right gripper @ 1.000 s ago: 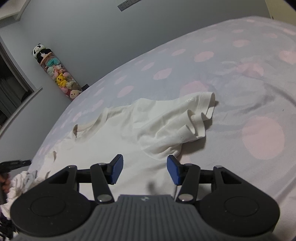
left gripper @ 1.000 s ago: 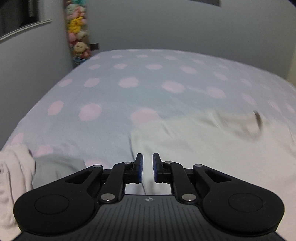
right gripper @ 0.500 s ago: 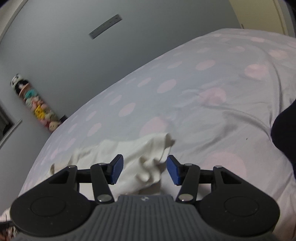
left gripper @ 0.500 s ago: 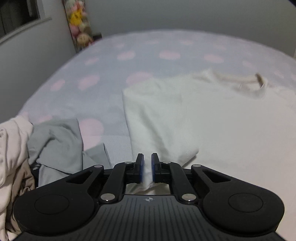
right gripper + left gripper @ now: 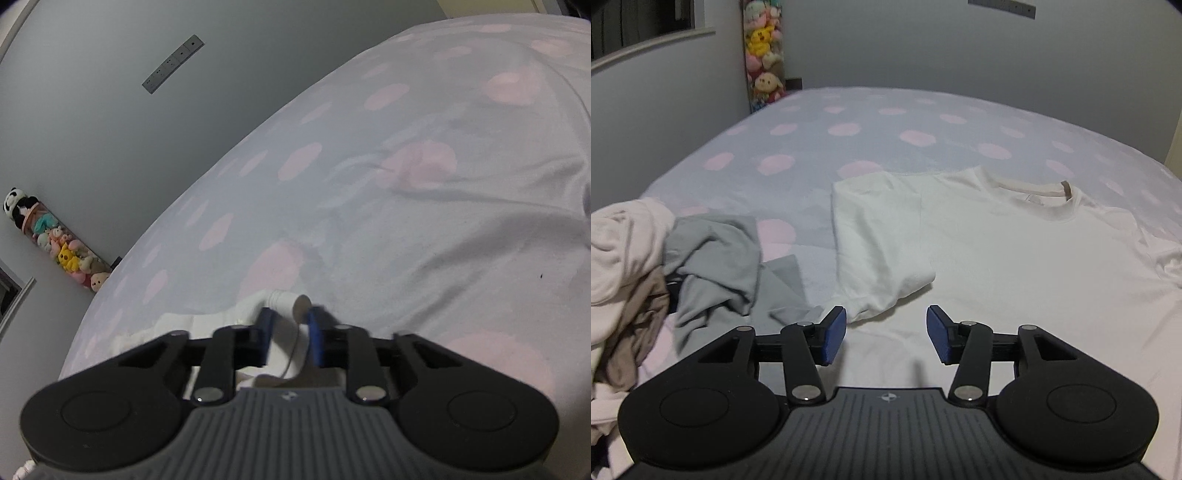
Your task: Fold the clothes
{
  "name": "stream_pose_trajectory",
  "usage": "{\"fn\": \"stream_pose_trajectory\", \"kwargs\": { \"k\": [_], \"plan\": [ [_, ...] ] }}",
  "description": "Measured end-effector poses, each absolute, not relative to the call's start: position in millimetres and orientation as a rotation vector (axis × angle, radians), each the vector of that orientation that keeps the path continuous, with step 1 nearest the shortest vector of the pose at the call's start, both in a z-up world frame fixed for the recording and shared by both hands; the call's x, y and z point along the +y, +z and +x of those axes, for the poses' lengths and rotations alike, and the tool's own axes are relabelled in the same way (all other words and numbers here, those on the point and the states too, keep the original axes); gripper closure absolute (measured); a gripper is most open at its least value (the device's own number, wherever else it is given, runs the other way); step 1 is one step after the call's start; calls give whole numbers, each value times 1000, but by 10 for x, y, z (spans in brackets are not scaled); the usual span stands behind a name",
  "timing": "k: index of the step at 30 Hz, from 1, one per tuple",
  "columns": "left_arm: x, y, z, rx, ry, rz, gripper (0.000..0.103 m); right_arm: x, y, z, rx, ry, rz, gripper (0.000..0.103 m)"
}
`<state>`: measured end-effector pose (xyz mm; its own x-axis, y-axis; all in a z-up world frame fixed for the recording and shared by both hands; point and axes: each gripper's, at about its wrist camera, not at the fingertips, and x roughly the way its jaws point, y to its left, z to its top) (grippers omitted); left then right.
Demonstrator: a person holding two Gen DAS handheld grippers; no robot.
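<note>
Two claws: your left gripper point(image 5: 885, 335) gapes empty over the white T-shirt point(image 5: 1015, 258), collar pointing away ahead. Your right gripper point(image 5: 290, 341) pinches its bunched sleeve point(image 5: 284, 332).

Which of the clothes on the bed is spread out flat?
The white T-shirt, lying flat with one sleeve folded in; the grey garment and pinkish pile are crumpled.

The left wrist view looks level along the bed point(image 5: 849, 122) from a little above, toward the far wall. The right wrist view sits lower and closer, tilted, facing the bed's far side. Both share the white shirt point(image 5: 1015, 251), the spotted cover and the stuffed-toy column point(image 5: 62, 251).
</note>
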<state>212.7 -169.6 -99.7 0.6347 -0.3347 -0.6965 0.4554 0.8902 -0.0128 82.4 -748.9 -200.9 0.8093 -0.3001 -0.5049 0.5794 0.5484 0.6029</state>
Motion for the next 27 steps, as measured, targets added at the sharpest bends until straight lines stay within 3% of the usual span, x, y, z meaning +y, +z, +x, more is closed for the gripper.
{"fn": "stream_pose_trajectory", "kwargs": {
  "k": [1,10,22,27],
  "plan": [
    [-1647,-992,2083,746,-451,169,56,-7461,-1958,815,363,-529,831,97],
    [-1270,-1300,2089,726,-360,157,55,-7103,-1320,1072,412,-484,700,97],
    [-1183,-1272,2167,672,-479,107,55,-6478,-1272,2083,581,-497,585,98],
    [-1097,-1282,2245,674,-457,65,55,-6355,-1551,2298,645,-481,604,96]
  ]
}}
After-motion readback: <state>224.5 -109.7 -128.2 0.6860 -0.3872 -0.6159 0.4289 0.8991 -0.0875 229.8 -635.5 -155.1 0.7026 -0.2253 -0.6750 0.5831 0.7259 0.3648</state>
